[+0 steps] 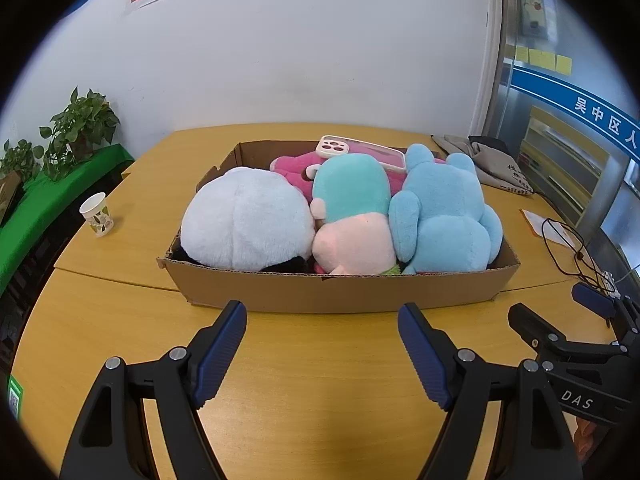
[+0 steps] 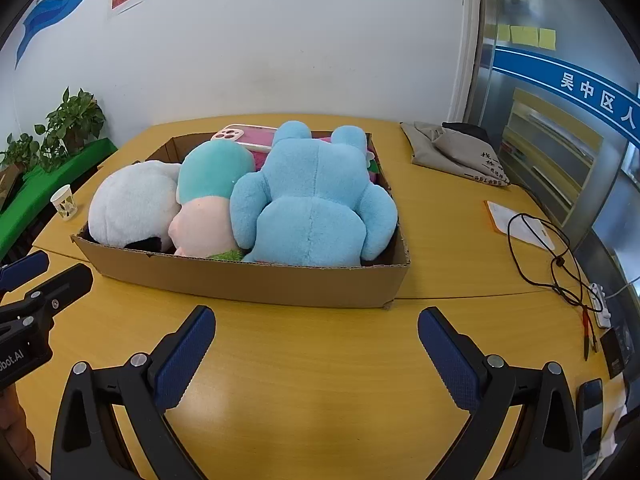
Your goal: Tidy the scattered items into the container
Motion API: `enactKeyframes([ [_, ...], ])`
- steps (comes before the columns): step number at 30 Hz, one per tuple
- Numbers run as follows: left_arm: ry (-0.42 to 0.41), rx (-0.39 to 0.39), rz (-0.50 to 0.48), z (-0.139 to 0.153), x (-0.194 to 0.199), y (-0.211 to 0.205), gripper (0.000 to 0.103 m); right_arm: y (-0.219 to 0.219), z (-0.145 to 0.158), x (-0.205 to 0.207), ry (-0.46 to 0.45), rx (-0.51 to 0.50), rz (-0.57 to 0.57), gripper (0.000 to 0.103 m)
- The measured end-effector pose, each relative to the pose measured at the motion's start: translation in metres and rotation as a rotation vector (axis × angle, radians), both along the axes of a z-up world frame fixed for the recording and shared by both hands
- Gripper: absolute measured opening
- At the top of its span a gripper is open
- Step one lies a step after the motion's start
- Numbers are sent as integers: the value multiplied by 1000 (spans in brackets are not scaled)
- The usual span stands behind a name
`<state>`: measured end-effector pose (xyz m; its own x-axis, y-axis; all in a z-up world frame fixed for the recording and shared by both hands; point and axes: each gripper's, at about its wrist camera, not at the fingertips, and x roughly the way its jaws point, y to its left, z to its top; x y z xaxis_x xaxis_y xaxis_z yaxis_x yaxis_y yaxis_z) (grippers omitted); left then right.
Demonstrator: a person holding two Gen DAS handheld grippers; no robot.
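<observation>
A shallow cardboard box point(image 1: 336, 292) point(image 2: 248, 280) stands on the yellow table. It holds a white plush point(image 1: 244, 220) point(image 2: 132, 204), a teal-and-pink plush point(image 1: 352, 208) point(image 2: 212, 200), a blue plush point(image 1: 444, 216) point(image 2: 312, 204), a magenta plush point(image 1: 294, 172) and a pink phone case point(image 1: 360, 152) point(image 2: 248, 136) on top at the back. My left gripper point(image 1: 322, 320) is open and empty, in front of the box. My right gripper point(image 2: 316, 328) is open and empty, also in front of the box; it shows at the right of the left wrist view point(image 1: 560, 312).
A paper cup point(image 1: 97, 215) point(image 2: 64, 202) stands left of the box. A grey cloth bag point(image 1: 492, 164) point(image 2: 456, 152), a paper sheet point(image 2: 516, 224), black cables point(image 2: 552, 256) and a power strip point(image 2: 600, 304) lie to the right. Potted plants point(image 1: 80, 128) stand on a green shelf at left.
</observation>
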<state>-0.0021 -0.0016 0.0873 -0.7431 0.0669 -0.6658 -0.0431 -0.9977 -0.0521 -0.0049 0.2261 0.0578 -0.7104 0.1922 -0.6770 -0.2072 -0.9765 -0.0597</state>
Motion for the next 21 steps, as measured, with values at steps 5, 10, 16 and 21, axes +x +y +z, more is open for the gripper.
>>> enactKeyframes([
  [5, 1, -2, 12, -1, 2, 0, 78, 1, -1, 1, 0, -8, -3, 103],
  [10, -7, -12, 14, -3, 2, 1, 78, 2, -3, 4, -2, -12, -5, 103],
  [16, -22, 6, 12, -3, 3, -2, 78, 3, -3, 7, -1, -9, -9, 103],
  [21, -18, -5, 6, -4, 7, -3, 78, -1, -2, 9, 2, -8, -10, 103],
])
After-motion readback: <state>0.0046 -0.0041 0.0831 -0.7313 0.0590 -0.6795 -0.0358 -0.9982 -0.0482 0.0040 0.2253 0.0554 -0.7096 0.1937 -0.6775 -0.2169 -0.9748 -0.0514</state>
